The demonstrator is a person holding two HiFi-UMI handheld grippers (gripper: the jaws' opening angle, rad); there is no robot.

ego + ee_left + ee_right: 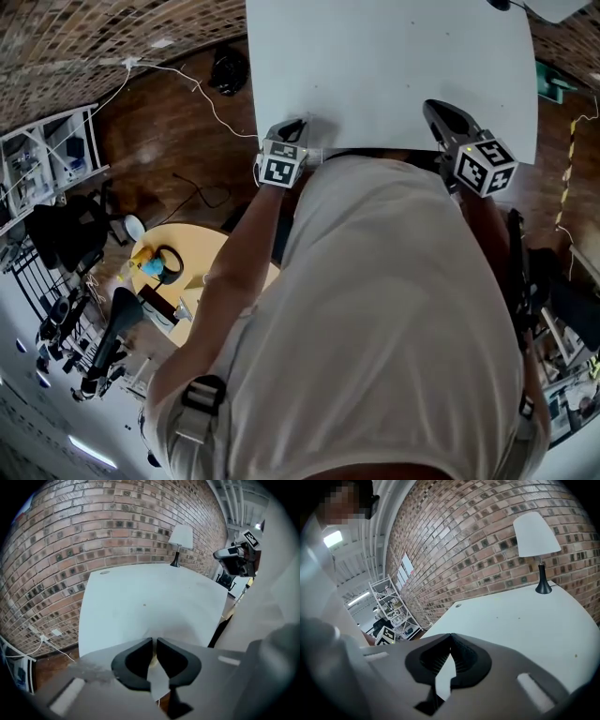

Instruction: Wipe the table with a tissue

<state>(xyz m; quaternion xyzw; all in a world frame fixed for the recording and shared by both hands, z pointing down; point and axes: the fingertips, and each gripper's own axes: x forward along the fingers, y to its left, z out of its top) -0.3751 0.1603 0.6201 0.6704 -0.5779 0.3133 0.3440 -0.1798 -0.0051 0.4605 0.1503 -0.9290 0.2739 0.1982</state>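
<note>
The white table [394, 66] fills the top of the head view, and both grippers hang over its near edge. My left gripper [292, 129] points down at the table [140, 597]. Its jaws [154, 641] stand almost together, pinching a thin pale strip of tissue [153, 659]. Most of the tissue is hidden under the jaws. To the right, my right gripper [441, 117] is over the same edge. Its jaws [451, 637] are shut with nothing between them. That gripper [236, 557] also shows at the right of the left gripper view.
A white-shaded lamp [536, 536] stands at the table's far end by the brick wall [93, 536]. A round yellow side table [202, 248] with small items sits at the lower left. A wire shelf [47, 159] and a floor cable [202, 94] are at the left.
</note>
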